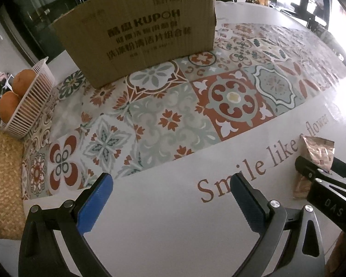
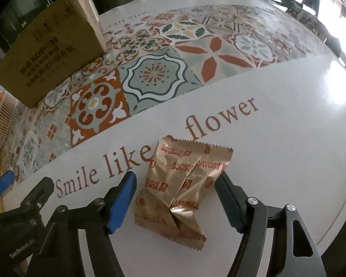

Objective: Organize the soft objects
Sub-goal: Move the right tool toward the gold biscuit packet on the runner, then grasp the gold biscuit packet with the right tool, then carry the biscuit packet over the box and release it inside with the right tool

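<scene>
Gold snack packets (image 2: 180, 184) with red print lie overlapped on the white table by the words "Smile like a flower". My right gripper (image 2: 176, 198) is open, its blue-padded fingers (image 2: 122, 203) on either side of the packets without touching them. In the left wrist view the packets (image 1: 318, 154) show at the far right, partly behind the right gripper (image 1: 323, 173). My left gripper (image 1: 170, 198) is open and empty over bare white table. A brown cardboard box (image 1: 138, 30) stands at the back on the patterned mat; it also shows in the right wrist view (image 2: 50, 46).
A white slatted basket (image 1: 32, 101) with oranges (image 1: 9, 108) stands at the left on a woven straw mat (image 1: 7, 184). The tile-patterned table mat (image 1: 173, 108) covers the middle. The table edge curves at the right (image 2: 341, 196).
</scene>
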Demonstrator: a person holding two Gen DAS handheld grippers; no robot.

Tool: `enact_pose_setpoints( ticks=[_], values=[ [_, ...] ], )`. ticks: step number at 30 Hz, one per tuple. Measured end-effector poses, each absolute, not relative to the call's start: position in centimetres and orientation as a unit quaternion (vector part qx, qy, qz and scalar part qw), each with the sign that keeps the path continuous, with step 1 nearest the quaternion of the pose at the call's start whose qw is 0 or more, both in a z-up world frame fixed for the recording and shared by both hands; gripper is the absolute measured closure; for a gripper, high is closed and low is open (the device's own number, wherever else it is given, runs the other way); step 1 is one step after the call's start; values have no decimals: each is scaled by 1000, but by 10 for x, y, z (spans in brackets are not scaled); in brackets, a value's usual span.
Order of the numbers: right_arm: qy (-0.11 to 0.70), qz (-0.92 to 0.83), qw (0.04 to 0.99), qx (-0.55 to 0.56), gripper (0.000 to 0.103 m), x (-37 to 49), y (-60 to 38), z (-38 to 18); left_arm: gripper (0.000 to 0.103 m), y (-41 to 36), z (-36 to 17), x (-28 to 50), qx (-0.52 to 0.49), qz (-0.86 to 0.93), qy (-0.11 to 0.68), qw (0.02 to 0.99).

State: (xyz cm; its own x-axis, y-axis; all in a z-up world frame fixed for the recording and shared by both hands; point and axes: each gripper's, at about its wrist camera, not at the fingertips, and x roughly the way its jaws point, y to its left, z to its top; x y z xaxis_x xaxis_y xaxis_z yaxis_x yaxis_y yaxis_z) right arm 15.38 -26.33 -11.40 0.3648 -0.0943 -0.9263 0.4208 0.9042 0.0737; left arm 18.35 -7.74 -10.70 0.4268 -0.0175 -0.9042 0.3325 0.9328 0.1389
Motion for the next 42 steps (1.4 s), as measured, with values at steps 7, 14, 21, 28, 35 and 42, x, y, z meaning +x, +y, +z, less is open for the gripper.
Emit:
enact_pose_setpoints(
  ticks=[7,14,21,28,35,42],
  values=[
    [542,-158,815,131,50,156,-260,-114,0,-77,-108,185,150,-107,527,829],
    [522,-150,832,115,52,155,-255,-98,0,-73,-98,183,144,-105,517,837],
    [496,-133,853,91,52,161,-237,-73,0,-55,-78,182,126,-90,494,856],
    [467,-110,874,73,52,175,-215,-50,0,-28,-59,183,98,-68,471,874],
    [441,-79,892,59,52,190,-189,-30,0,-2,-40,186,79,-45,446,890],
    [417,-47,906,51,52,206,-170,-13,0,14,-22,194,62,-28,426,902]
  ],
)
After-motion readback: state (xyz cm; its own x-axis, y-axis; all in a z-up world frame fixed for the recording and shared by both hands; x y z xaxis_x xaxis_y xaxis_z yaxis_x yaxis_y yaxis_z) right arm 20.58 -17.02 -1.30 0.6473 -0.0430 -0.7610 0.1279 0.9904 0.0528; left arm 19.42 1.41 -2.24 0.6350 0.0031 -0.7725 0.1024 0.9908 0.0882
